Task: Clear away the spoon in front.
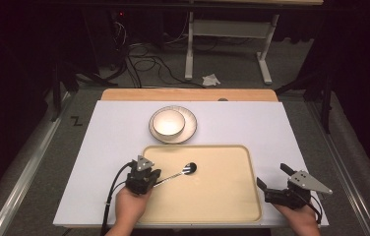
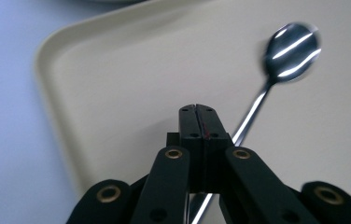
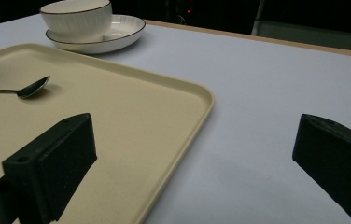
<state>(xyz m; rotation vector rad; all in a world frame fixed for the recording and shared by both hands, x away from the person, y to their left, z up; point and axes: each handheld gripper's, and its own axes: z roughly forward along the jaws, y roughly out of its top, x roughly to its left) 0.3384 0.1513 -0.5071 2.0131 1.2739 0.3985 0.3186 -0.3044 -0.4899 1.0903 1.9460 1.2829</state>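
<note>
Left gripper point(image 1: 154, 182) is clamped tight on the handle of the spoon point(image 1: 183, 172), a slim, shiny metal one whose polished oval bowl catches bright streaks of light, lying out over the middle of the cream tray point(image 1: 222, 206). Right gripper point(image 1: 269, 179) hangs with jaws spread wide and empty at the tray's right edge, above the white table point(image 1: 119, 128)

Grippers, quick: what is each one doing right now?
Left gripper: closed on the spoon handle, over the tray.
Right gripper: open, holding nothing.
</note>
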